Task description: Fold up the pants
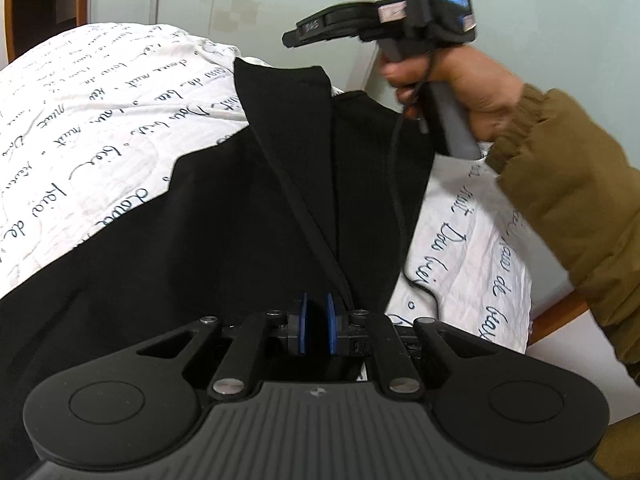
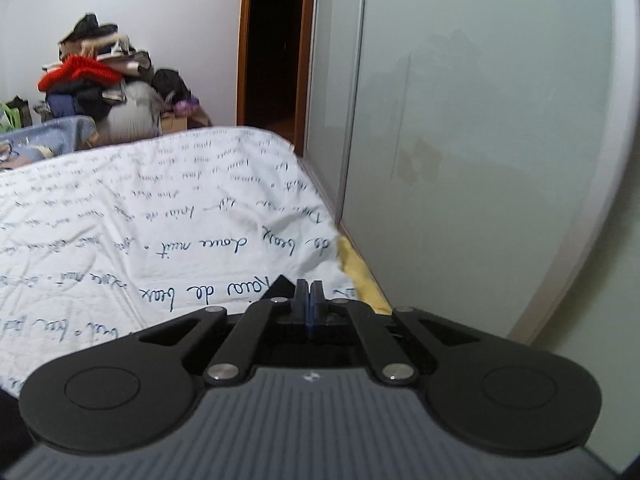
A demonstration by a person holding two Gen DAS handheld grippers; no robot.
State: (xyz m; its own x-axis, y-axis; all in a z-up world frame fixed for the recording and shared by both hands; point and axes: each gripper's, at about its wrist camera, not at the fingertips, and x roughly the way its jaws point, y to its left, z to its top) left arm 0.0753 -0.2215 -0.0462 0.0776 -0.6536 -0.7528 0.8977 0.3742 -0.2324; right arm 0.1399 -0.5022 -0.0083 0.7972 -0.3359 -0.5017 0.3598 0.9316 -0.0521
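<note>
1. Black pants (image 1: 224,216) lie spread across a bed covered by a white quilt (image 1: 100,120) printed with dark handwriting, the dark cloth running from the near left edge of the bed toward its far side.
2. One strip of the pants is lifted off the pile and stretches taut from the far part of the cloth down to the left gripper (image 1: 316,322), whose blue pads (image 1: 303,324) stand close together with black fabric pinched between them.
3. The right gripper (image 1: 292,38), seen from the left wrist view, hangs in the air above the far end of the pants, carried by a hand (image 1: 460,92) in an olive-brown sleeve (image 1: 568,184); nothing hangs from its tips there.
4. In the right wrist view the right gripper's pads are pressed together, and a small black corner of cloth shows just left of its tips; whether that cloth is caught between them cannot be told.
5. Beyond the bed's far right corner stand a pale sliding wardrobe door (image 2: 460,120) and a dark doorway (image 2: 276,40); a pile of clothes (image 2: 96,76) rises at the far left.
</note>
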